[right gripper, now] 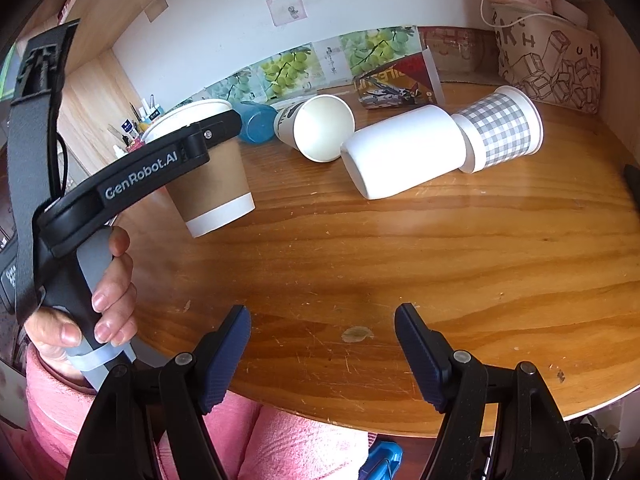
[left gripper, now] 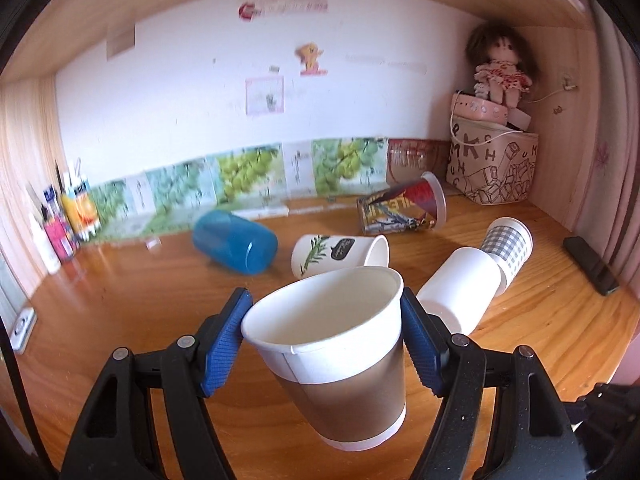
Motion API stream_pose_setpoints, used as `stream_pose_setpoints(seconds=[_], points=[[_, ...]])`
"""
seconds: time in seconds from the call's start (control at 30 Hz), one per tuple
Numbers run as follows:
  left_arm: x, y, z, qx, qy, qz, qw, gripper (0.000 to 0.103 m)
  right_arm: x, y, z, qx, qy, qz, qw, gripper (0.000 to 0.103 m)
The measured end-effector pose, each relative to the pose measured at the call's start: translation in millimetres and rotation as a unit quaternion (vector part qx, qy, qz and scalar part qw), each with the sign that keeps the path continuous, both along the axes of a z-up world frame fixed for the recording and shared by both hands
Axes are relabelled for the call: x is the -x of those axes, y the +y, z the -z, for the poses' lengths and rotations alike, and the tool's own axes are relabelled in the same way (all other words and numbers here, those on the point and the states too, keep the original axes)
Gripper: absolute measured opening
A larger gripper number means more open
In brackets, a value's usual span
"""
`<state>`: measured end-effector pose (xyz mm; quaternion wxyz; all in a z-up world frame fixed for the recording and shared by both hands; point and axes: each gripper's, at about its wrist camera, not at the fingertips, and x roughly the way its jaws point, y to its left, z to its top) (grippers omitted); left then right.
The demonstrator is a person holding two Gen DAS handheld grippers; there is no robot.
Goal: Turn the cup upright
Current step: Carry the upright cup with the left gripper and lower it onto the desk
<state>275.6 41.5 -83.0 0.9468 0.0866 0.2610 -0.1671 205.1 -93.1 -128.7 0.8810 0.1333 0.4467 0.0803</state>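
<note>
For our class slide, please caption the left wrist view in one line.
Left gripper grips a brown-sleeved paper cup mouth-up above the wooden desk; five other cups lie tipped behind.

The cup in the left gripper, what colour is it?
White cup with a brown sleeve band; clearest in the right wrist view.

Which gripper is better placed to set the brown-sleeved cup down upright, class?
Left. The left gripper already clamps the brown-sleeved cup near its rim, mouth up, above the table. The right gripper is open and holds nothing.
</note>
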Motion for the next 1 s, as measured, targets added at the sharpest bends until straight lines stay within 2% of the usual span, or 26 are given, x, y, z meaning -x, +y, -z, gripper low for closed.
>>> stream_pose_setpoints(seconds=[0.23,0.73,0.9,1.0], points=[[14.6,3.9,6.9,-0.001,-0.058,-0.006,0.9983,0.076,-1.8,-0.4,2.0,0.002,0.003,0.002,1.0,0.075],[20.7,2.2,26.1,-0.012,-0.036,0.002,0.9993,0.076,-1.9,-2.9,3.1,0.005,0.005,0.007,1.0,0.075],[22.0,3.7,32.7,-0.006,-0.019,0.007,0.9998,0.077,-0.9,-5.4,2.8,0.006,0.006,0.009,1.0,0.075],[25.3,6.0,33.8,0.002,-0.026,0.007,0.9996,0.077,-0.6,-6.4,2.8,0.006,0.005,0.01,1.0,0.075]])
